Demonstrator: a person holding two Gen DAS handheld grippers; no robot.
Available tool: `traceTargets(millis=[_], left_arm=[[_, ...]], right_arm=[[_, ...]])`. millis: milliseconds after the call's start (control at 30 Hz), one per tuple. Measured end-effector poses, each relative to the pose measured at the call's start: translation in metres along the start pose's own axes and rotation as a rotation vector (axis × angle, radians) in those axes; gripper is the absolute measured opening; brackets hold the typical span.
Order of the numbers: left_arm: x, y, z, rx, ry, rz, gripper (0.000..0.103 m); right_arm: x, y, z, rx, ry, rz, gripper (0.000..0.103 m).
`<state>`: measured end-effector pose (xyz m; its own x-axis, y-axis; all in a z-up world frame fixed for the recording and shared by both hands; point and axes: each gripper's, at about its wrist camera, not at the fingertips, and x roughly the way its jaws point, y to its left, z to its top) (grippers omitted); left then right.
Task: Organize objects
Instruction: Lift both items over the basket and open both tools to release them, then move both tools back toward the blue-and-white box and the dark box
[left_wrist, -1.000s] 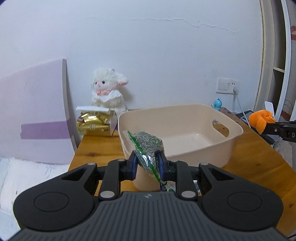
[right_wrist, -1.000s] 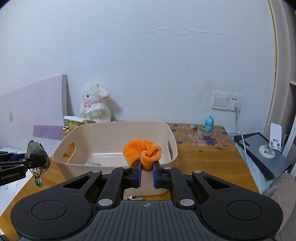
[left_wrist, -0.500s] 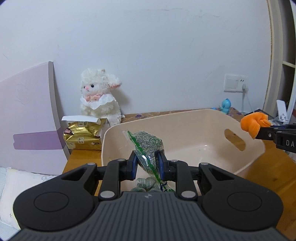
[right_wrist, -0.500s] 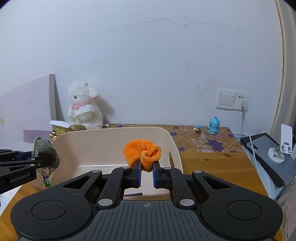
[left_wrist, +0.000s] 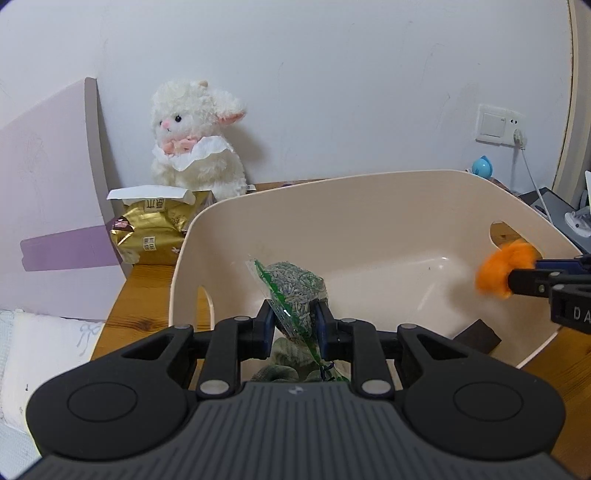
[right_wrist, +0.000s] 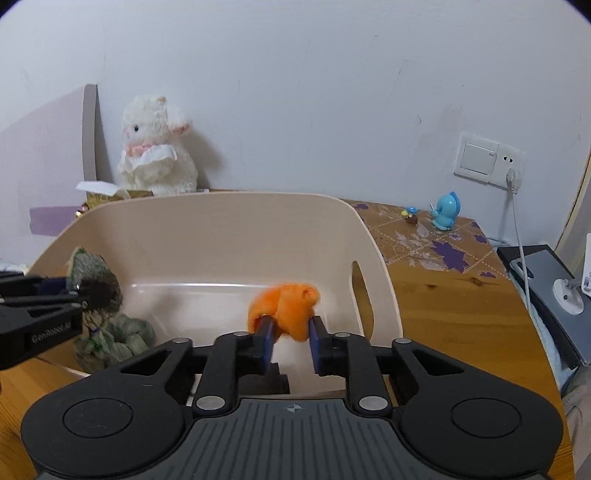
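Observation:
A beige plastic basin stands on the wooden table. My left gripper is shut on a green-edged clear packet of grey-green bits, held over the basin's left end; the right wrist view shows that packet at the left. My right gripper hangs over the basin's right end with its fingers parted. A blurred orange cloth sits loosely between them. A grey-green cloth and a dark block lie inside the basin.
A white plush lamb and a gold packet sit behind the basin by the wall, next to a lilac board. At the right are a blue figurine, a plugged-in cable and a dark tablet.
Both grippers moved forward over the basin. The right gripper's fingers spread apart and the orange cloth loosened and blurred. The left gripper kept its hold on the packet.

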<state>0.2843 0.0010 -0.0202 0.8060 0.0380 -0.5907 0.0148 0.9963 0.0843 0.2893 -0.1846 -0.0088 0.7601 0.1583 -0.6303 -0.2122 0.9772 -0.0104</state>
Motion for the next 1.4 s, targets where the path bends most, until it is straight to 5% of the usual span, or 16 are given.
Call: traceTargets(millis=[100, 167, 233, 467, 867, 1400], left_arm=[[-0.004, 0.004, 0.002, -0.03, 0.004, -0.019, 0.03], [-0.009, 0.006, 0.005, -0.048, 0.002, -0.026, 0.051], [-0.015, 0.009, 0.006, -0.065, -0.009, -0.018, 0.076], [-0.044, 0.012, 0.009, -0.079, -0.014, -0.028, 0.077], [-0.104, 0.021, -0.012, -0.068, -0.034, -0.012, 0.081], [-0.136, 0.009, -0.061, -0.034, 0.043, -0.023, 0.089]], right_arm=[[-0.004, -0.001, 0.0, 0.011, -0.005, 0.003, 0.052], [-0.011, -0.001, 0.001, 0.018, -0.024, -0.001, 0.07], [-0.02, -0.002, 0.003, 0.016, -0.043, -0.001, 0.074], [-0.051, -0.003, 0.006, 0.034, -0.09, 0.006, 0.09], [-0.122, 0.006, -0.007, 0.008, -0.147, 0.014, 0.103], [-0.162, 0.011, -0.061, -0.022, -0.08, 0.025, 0.103]])
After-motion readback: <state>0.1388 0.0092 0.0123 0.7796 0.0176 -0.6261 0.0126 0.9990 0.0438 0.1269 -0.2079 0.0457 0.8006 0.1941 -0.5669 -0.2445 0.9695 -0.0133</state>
